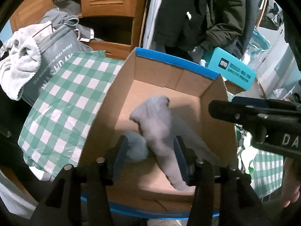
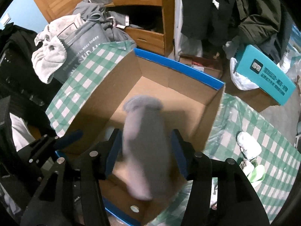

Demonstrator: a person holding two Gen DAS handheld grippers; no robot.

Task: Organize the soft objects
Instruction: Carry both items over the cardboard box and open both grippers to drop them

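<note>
Right gripper [image 2: 145, 148] open around blurred grey sock [image 2: 144, 150], lengthwise, cuff toward cardboard box [image 2: 210, 116].

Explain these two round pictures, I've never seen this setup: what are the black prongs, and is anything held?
No robot: a person holds a two-finger gripper in each hand, each with a fisheye camera. One picture looks along the left gripper, the other along the right gripper. Both are over an open brown cardboard box with blue rim, on a green-and-white checked cloth. A blurred long grey sock shows between the wide-open fingers; neither gripper visibly clamps it. A rolled blue-grey bundle lies in the box.
</note>
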